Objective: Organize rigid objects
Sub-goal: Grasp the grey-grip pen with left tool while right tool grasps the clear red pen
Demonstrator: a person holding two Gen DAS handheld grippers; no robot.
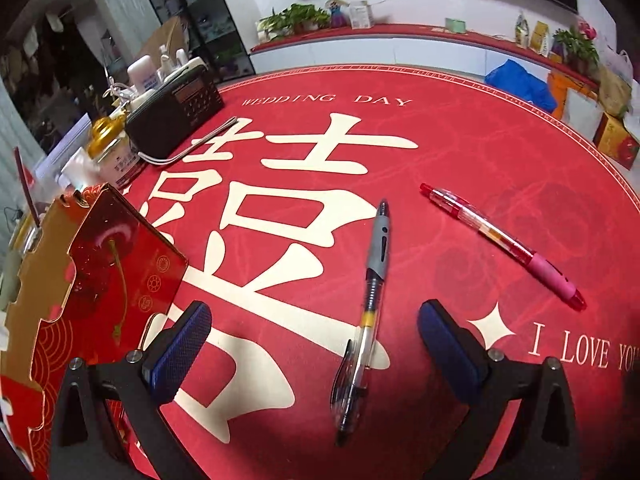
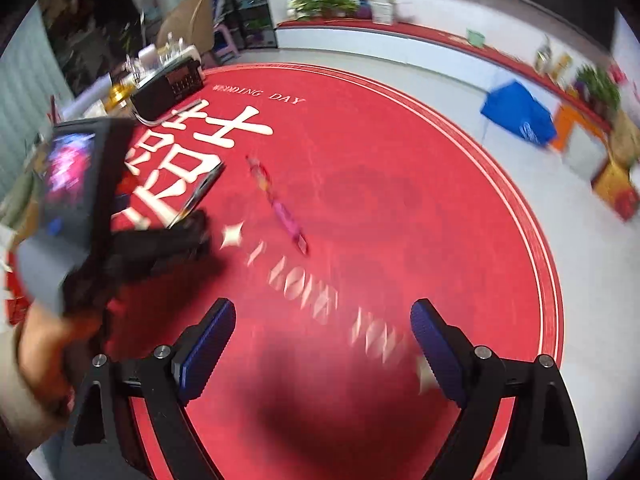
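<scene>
- While the left gripper (image 1: pixel 314 328) hangs over the red round mat (image 1: pixel 500 152), its blue pads are spread wide with nothing pinched; the black pen (image 1: pixel 368 300) lies on the mat right between them, not touched.
- Pink pen (image 1: pixel 504 244) lies off to the right of the black one, angled, apart from it.
- Red gift box (image 1: pixel 108 264) stands at the mat's left edge, just beside the left finger.
- Right gripper (image 2: pixel 322 344) is spread wide too, empty, over bare mat; that view is pretty blurry.
- Black radio (image 1: pixel 176 116) sits at the far left.
</scene>
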